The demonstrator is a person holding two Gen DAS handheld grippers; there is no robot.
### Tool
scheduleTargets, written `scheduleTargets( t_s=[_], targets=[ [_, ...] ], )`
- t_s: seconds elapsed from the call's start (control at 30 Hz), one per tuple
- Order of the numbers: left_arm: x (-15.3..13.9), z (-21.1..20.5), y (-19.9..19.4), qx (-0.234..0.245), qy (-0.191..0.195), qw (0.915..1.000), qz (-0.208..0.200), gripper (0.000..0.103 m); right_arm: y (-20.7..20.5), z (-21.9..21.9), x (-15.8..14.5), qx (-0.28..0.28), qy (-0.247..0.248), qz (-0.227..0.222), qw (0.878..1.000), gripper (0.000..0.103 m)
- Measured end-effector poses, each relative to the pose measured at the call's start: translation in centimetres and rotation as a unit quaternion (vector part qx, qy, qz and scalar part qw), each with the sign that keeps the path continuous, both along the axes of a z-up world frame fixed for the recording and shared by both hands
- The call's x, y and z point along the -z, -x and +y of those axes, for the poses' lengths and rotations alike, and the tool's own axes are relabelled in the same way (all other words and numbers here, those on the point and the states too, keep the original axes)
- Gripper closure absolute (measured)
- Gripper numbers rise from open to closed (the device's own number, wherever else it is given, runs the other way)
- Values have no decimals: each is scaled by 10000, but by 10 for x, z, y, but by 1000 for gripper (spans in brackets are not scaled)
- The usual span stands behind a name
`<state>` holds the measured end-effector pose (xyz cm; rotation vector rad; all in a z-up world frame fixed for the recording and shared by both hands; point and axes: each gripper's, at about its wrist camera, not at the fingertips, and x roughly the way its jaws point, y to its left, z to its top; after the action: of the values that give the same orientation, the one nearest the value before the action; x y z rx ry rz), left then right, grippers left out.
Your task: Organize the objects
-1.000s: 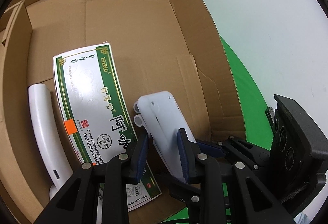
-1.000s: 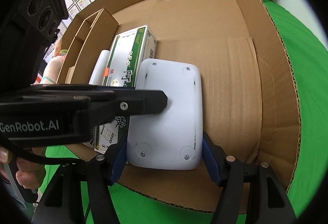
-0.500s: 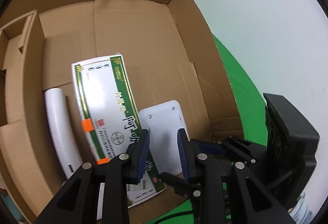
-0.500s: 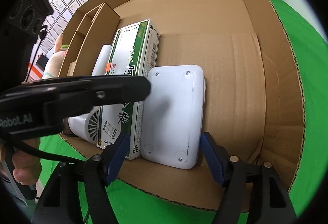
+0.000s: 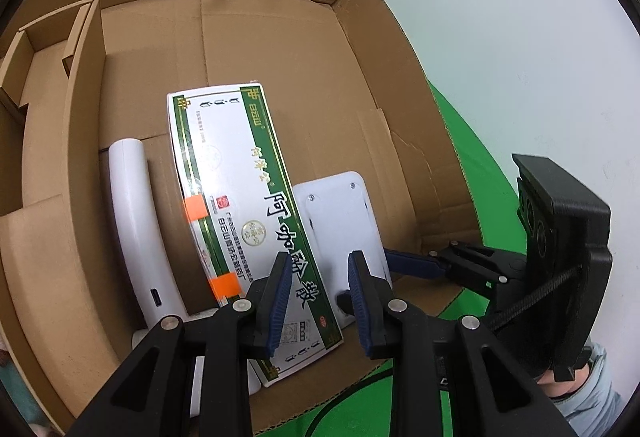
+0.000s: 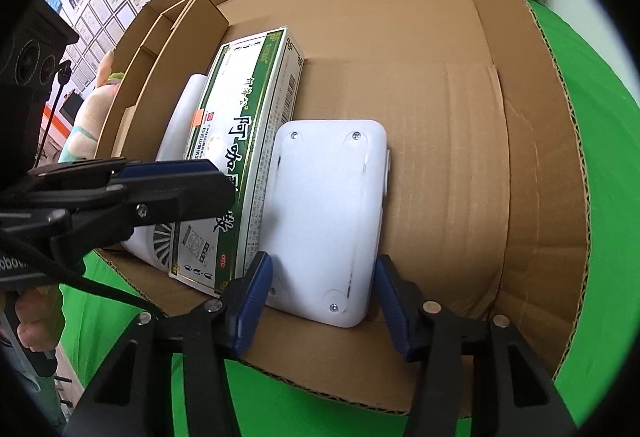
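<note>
**Three items lined up in the cardboard box**

Green cloth covers the desk [image 5: 468, 165] under an open cardboard box [image 5: 280, 17], with leafy plants beyond its far wall. From the left wrist, a white fan [image 5: 136, 221], a green-and-white medicine carton [image 5: 232, 189] and a flat white device [image 5: 340, 221] lie side by side on the box floor (the carton touching the device). The left tool [image 5: 316, 291] hovers over the carton's near end, its blue pads narrowly apart, gripping nothing.

From the right wrist, the white device [image 6: 328, 213] lies flat against the carton [image 6: 244, 141]. The right tool [image 6: 320, 305] straddles its near end; the jaws are closing, and whether the pads touch its sides I cannot tell. The left tool [image 6: 224, 183] reaches in over the carton.
</note>
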<state>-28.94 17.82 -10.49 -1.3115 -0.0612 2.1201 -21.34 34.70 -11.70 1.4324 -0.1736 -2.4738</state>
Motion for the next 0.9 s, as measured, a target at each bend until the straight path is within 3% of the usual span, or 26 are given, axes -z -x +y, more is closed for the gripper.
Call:
scheduleTargets(
  t_s=[0.13, 0.2, 0.27, 0.3, 0.33, 0.37, 0.4, 0.43, 0.47, 0.6, 0.7, 0.9],
  targets=[
    [-8, -8, -11, -54, 57, 9999, 142, 76, -4, 0, 2, 25, 38, -16, 10000, 49],
    [-13, -12, -15, -269, 153, 9984, 470, 76, -10, -1, 1, 124, 38, 91, 9999, 49],
    [-24, -25, -26, -420, -9, 9948, 924, 72, -23, 0, -6, 232, 106, 487, 9985, 40],
    [-30, -32, -35, -533, -35, 9916, 1179, 67, -32, -1, -11, 293, 123, 762, 9966, 24],
    [-36, -39, -46, -662, -21, 9871, 1459, 50, -44, -2, -17, 373, 92, 1058, 9936, 16],
    [-42, -49, -62, -893, 57, 9781, 1879, 38, -59, -6, -23, 478, -5, 1437, 9885, 15],
    [-44, -56, -75, -1106, 163, 9696, 2176, 17, -70, -10, -26, 555, -82, 1659, 9846, 12],
    [-46, -62, -87, -1322, 270, 9594, 2476, 4, -69, -8, -30, 644, -156, 1828, 9809, 1],
    [-45, -69, -102, -1575, 408, 9461, 2801, 1, -71, -7, -33, 766, -244, 2058, 9753, 1],
    [-29, -90, -128, -2134, 864, 9259, 2996, 1, -54, -39, -35, 804, -389, 2552, 9627, 1],
    [-17, -97, -135, -2374, 925, 9208, 2952, 1, -47, -79, -23, 851, -477, 2613, 9603, 1],
    [1, -96, -137, -2580, 1053, 9128, 2987, 1, -61, -62, -17, 1071, -566, 2411, 9629, 1]
  ],
)
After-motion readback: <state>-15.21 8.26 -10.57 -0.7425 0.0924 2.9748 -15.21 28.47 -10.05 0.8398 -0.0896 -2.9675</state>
